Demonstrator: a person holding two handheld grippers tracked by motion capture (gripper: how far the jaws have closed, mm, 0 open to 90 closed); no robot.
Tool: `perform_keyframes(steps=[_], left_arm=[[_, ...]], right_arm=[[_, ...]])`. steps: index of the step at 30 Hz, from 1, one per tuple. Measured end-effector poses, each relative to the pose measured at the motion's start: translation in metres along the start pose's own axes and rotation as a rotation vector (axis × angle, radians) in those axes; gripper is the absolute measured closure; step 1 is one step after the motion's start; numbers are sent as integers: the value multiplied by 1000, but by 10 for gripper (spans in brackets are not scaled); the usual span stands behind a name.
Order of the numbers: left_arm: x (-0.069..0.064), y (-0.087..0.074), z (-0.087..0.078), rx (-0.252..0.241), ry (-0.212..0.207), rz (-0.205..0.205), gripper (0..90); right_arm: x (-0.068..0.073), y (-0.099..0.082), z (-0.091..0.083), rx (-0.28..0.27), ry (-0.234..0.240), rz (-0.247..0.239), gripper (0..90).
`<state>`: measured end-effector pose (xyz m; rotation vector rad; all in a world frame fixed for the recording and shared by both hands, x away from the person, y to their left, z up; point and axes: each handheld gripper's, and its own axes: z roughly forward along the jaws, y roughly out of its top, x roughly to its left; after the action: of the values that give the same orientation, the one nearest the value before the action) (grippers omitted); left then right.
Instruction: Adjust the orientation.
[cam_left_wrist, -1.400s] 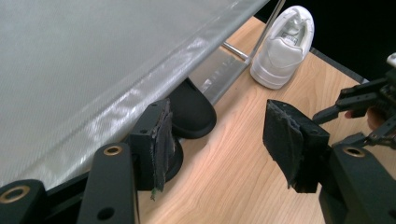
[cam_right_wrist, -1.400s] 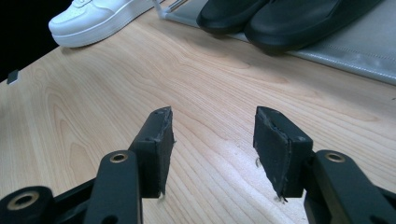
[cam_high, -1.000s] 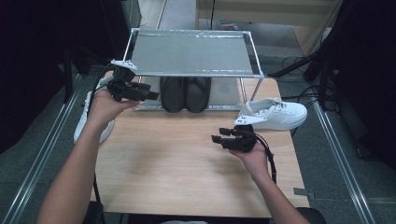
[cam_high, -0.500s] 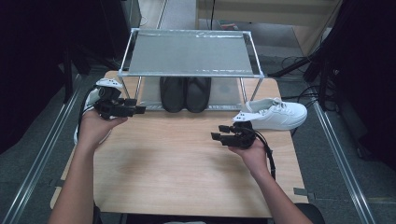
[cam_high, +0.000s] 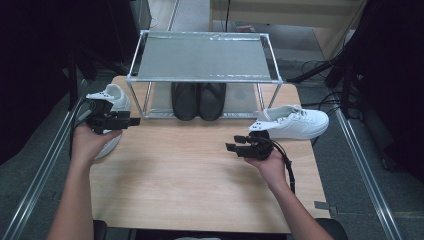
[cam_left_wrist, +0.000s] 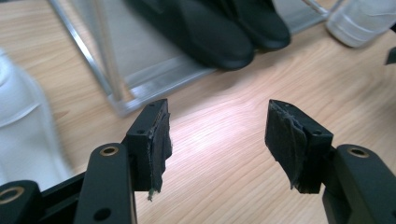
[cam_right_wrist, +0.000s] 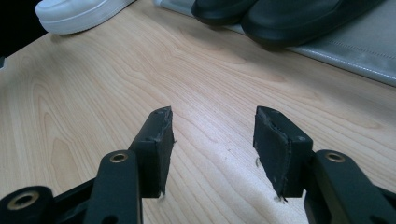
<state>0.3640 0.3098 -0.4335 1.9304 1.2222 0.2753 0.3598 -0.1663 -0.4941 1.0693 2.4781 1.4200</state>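
Observation:
My left gripper (cam_high: 131, 121) hovers at the table's left edge, open with nothing between its jaws; its own view (cam_left_wrist: 217, 135) shows bare wood in the gap. A white sneaker (cam_high: 107, 95) lies just behind that hand, partly hidden by it, and shows blurred at the left (cam_left_wrist: 23, 126). My right gripper (cam_high: 235, 145) rests low over the table right of the middle, also open and empty (cam_right_wrist: 212, 140). A second white sneaker (cam_high: 295, 122) lies just behind the right hand. A pair of black shoes (cam_high: 198, 100) sits on the lower shelf of the metal rack (cam_high: 200, 57).
The rack stands at the back middle of the wooden table (cam_high: 190, 185), its near left leg (cam_left_wrist: 102, 60) close ahead of my left gripper. Metal rails run along both table sides. A cable trails from the right gripper down the wrist.
My left hand has moved left and toward the person, sinking closer to the table beside the white sneaker. The right hand has stayed put. Both sets of jaws stand as before.

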Motion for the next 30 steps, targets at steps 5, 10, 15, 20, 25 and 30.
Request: perform_keyframes(steps=[5, 10, 15, 20, 25, 30], left_arm=[[14, -5, -4, -10, 19, -36, 405], [32, -9, -11, -35, 50, -63, 392], [50, -11, -15, -60, 96, -101, 399], [65, -9, -14, -52, 122, -122, 409], [76, -2, -12, -32, 179, -128, 423], [86, 0, -7, -35, 204, -139, 439]], right_arm=[[0, -1, 1, 5, -1, 3, 486], [0, -4, 0, 8, -9, 6, 483], [0, -9, -3, 12, -20, 14, 483], [-1, -14, -9, 14, -38, 30, 483], [-3, -20, -16, 8, -59, 45, 482], [-4, -25, -21, 4, -75, 60, 482]])
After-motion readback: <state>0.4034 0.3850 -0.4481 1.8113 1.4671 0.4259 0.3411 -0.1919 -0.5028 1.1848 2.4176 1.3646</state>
